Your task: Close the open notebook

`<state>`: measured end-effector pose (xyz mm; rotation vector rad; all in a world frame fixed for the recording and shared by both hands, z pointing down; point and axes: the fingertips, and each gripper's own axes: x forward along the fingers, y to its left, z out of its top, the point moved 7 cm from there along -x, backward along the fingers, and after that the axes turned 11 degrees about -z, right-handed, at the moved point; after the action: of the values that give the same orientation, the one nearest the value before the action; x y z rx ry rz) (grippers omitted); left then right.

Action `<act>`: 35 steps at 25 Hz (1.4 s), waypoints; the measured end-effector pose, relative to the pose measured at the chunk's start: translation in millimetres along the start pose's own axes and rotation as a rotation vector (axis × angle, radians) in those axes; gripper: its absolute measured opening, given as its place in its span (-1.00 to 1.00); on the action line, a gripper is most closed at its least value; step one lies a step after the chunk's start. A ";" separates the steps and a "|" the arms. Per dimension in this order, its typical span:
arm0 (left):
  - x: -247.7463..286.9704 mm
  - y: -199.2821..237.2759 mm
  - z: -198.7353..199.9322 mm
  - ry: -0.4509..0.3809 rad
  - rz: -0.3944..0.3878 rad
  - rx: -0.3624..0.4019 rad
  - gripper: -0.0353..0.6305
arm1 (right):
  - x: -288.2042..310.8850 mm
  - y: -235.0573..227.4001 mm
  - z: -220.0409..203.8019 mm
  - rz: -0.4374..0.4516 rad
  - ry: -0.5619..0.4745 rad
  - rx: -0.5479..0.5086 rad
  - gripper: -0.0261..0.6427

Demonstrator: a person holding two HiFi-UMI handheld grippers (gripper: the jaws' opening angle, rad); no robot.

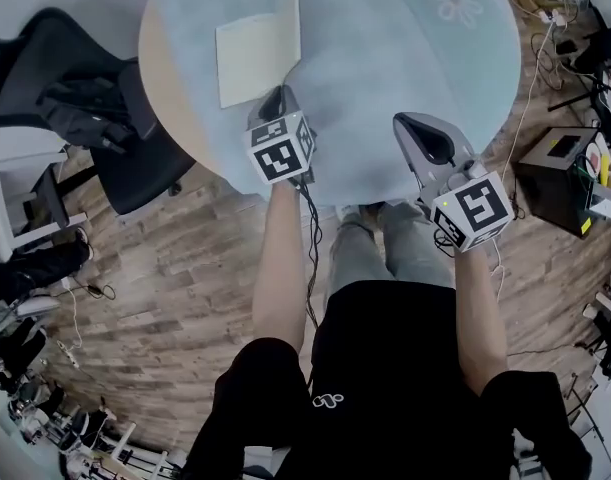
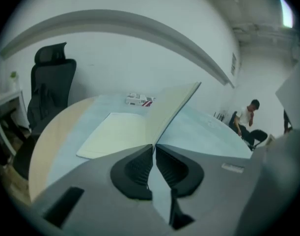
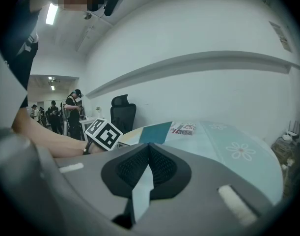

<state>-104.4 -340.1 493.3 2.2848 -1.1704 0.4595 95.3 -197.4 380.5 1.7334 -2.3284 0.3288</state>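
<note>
- The notebook [image 1: 255, 58] lay open on the left part of the round table [image 1: 405, 78]. Its left page [image 2: 118, 132] was flat and its right cover [image 2: 175, 108] stood up at a slant.
- The left gripper [image 2: 153, 148] had its jaws pinched together on the near corner of that cover, with nothing else in them.
- The right gripper [image 3: 149, 150] was held over the table's near edge, well apart from the notebook, its jaws together and bare.
- The cover probably wanted swinging leftward in an arc about the spine. A pull toward the person could have dragged the notebook or slipped the thin corner out.
- Letting go seemed best only once the cover lay flat on the page. The right gripper was free to steady the notebook.
</note>
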 end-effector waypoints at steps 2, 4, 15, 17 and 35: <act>-1.2 8.4 -8.0 -0.014 -0.007 -0.116 -0.84 | 0.7 1.6 0.5 0.007 0.001 -0.004 -0.89; -1.1 15.6 -15.2 -0.019 -0.017 -0.232 -0.85 | 0.9 2.4 1.2 0.016 0.003 -0.010 -0.89; -38.1 9.4 -7.5 -0.155 -0.066 -0.362 -0.82 | 12.8 12.7 19.9 0.051 -0.047 0.000 -0.89; -57.9 -0.5 11.4 -0.219 -0.062 -0.316 -0.90 | 16.9 17.2 30.8 0.057 -0.078 0.009 -0.89; -201.8 -68.1 193.2 -0.625 0.001 0.251 -0.88 | 40.3 31.8 156.0 -0.021 -0.365 0.055 -0.89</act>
<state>-151.6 -292.0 213.7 2.7501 -1.4619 -0.1417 47.0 -273.1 242.9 1.9847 -2.5634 0.0764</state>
